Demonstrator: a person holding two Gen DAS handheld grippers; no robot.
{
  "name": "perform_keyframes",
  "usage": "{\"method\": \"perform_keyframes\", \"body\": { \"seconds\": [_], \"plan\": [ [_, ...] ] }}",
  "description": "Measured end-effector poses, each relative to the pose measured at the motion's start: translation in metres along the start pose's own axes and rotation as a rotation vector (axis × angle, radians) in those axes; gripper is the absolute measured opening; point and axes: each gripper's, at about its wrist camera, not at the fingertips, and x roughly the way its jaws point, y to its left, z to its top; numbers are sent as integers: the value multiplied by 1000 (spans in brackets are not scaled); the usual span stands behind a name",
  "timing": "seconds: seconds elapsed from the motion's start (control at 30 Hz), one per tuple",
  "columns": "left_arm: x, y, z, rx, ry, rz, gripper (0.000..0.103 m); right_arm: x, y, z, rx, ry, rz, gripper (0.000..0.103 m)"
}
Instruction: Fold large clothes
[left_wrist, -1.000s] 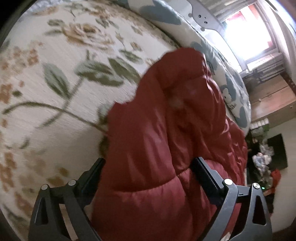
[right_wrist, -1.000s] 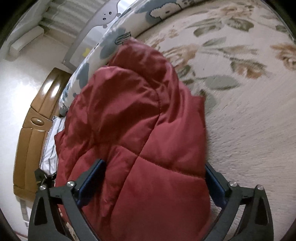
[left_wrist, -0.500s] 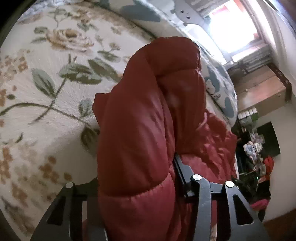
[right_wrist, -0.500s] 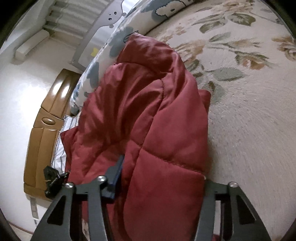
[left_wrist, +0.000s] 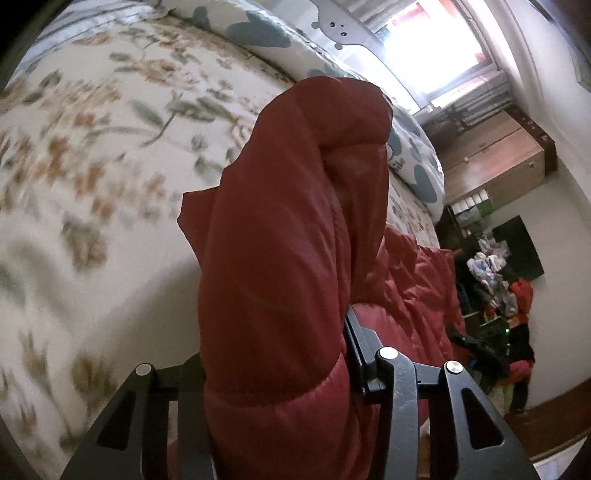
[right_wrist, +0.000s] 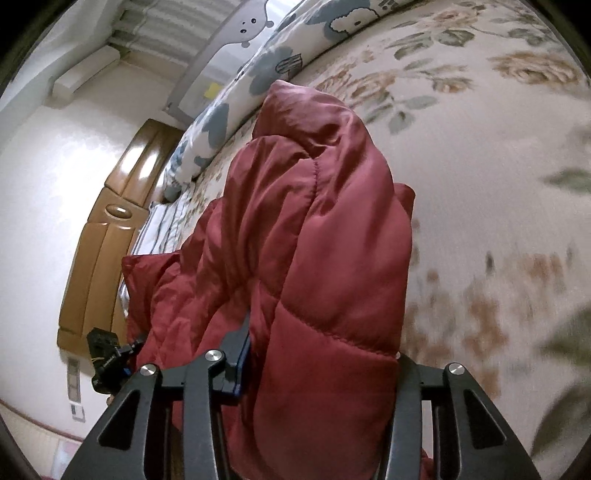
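Both my grippers have their fingers pinched into a thick fold of the red padded jacket (left_wrist: 288, 236), which bunches up over the floral bedspread (left_wrist: 92, 155)

Left wrist view: left gripper (left_wrist: 275, 363) clamps a tall roll of the jacket; the roll fills the middle of the view. To the right, more of the jacket lies crumpled on the bed. Only this view shows the bright window (left_wrist: 436, 40) far off, a wooden cabinet (left_wrist: 495, 162) and a pile of clutter (left_wrist: 495, 280) at the right edge

Right wrist view: right gripper (right_wrist: 321, 363) grips a quilted panel of the jacket (right_wrist: 325, 236); the rest trails off to the left. Only here I see the wooden headboard (right_wrist: 110, 229) at far left and a striped pillow (right_wrist: 162, 229) beside it

The blue-patterned quilt (right_wrist: 258, 66) runs along the far side in both views
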Motion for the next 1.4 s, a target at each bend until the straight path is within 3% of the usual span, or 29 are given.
{"method": "perform_keyframes", "body": {
  "seconds": [0.2, 0.5, 0.6, 0.73, 0.87, 0.93, 1.03, 1.13, 1.2, 1.23, 1.27, 1.3, 1.33, 1.37, 1.4],
  "plan": [
    [-27, 6, -36, -8, 16, 12, 44, -9, -3, -26, 8, 18, 4, 45],
    [-27, -5, -49, 23, -10, 148, 55, 4, -12, -31, 8, 6, -39, 55],
    [-30, -10, -53, 31, -19, 172, 58, 5, -15, -35, 7, 8, -47, 60],
    [-36, -26, -59, 59, -28, 237, 71, 0, -13, -35, -3, 13, -77, 74],
    [-55, -48, -57, 115, -72, 333, 80, -12, -3, -24, -57, -18, -179, 92],
    [-69, -62, -53, 148, -130, 385, 84, -19, 1, -14, -80, -50, -214, 93],
    [-77, -79, -45, 166, -165, 381, 89, -17, 8, 4, -107, -61, -217, 99],
    [-64, -91, -35, 186, -135, 358, 89, -2, 12, 26, -115, -44, -227, 99],
    [-47, -86, -25, 180, -104, 360, 87, 12, 12, 37, -113, -16, -211, 99],
    [-40, -88, -24, 184, -89, 372, 78, 17, 12, 39, -115, -1, -205, 99],
    [-34, -89, -23, 194, -77, 389, 54, 22, 14, 39, -126, 8, -205, 92],
    [-27, -90, -22, 206, -62, 411, 44, 26, 18, 39, -148, 6, -222, 83],
    [-23, -92, -22, 212, -49, 423, 32, 27, 20, 37, -162, 4, -243, 57],
    [-23, -94, -22, 214, -57, 430, 24, 27, 25, 36, -176, -5, -263, 39],
    [-24, -99, -21, 215, -67, 431, 21, 24, 28, 34, -184, -27, -268, 34]
  ]
}}
